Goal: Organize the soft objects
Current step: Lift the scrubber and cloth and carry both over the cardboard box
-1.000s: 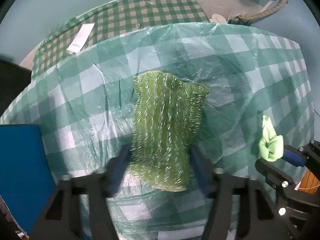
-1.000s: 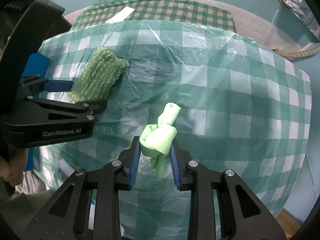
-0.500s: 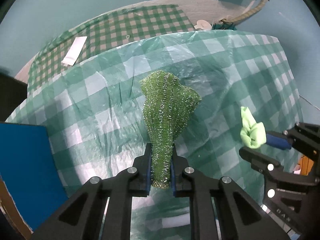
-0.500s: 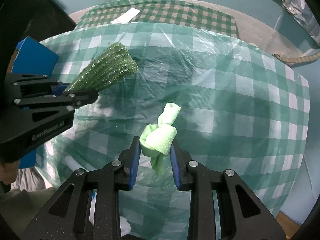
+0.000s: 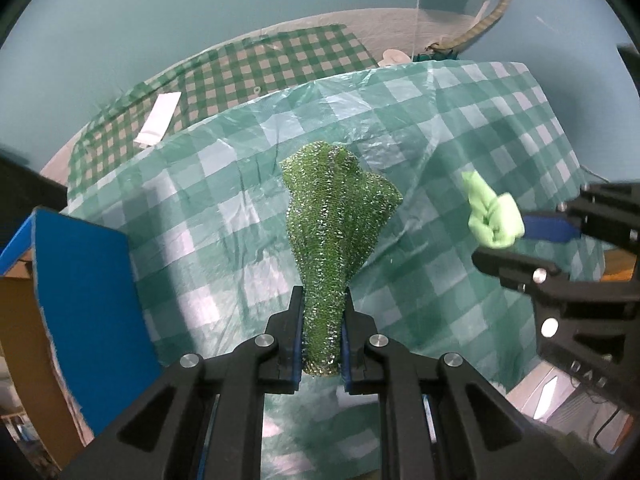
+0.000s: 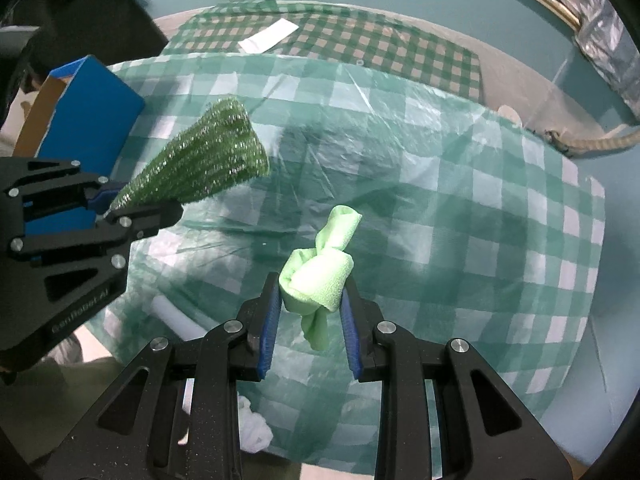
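Hanging lengthwise beyond the clamped left gripper (image 5: 321,334), the glittery green scrubber (image 5: 336,216) flared outward; the right gripper (image 6: 310,314) pinched the knotted lime cloth (image 6: 318,276), the blue box (image 5: 84,300) lying nearer the left.

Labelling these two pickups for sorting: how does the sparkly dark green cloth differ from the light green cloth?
The sparkly dark green cloth is a coarse, glittering mesh; the light green cloth is smooth, matte and paler. The dark one looks larger and fans out loose from the left tool; the light one is tied in a compact knot in the right tool. Both are soft, green, pinched between shut jaws and lifted off the checked plastic sheet.
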Available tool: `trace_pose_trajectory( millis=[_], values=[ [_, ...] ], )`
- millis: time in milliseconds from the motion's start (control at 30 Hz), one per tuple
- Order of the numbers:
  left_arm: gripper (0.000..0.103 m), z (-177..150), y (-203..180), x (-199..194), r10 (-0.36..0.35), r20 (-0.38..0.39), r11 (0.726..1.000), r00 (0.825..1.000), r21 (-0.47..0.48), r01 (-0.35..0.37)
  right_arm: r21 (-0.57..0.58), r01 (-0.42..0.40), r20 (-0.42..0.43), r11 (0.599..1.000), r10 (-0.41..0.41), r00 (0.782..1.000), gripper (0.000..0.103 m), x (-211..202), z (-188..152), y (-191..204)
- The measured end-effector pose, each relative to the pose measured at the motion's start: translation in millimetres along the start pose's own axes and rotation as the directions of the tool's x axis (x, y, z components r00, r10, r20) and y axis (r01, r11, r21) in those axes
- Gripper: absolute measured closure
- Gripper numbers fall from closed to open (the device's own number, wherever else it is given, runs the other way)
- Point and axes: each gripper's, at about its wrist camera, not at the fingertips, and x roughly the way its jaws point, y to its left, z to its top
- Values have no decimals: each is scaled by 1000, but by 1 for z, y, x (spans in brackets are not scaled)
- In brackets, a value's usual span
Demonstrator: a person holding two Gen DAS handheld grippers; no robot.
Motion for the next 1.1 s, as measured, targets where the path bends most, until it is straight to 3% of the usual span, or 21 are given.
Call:
trace_pose_trajectory(
  millis=[533,767,1100],
  values=[
    [89,-32,29,-62,43,89,999,995,-17,-41,-96,6,38,995,-2,999,76,-54,21,42],
    [89,-44,50,-84,37,106,995,994,-100,-26,-166,3,50,986,6,999,76,-69,34,69],
    [89,-64,99,-106,58,122,966,991,-257,-24,-277,-25,53,961,41,998,76,-77,50,118]
  ],
)
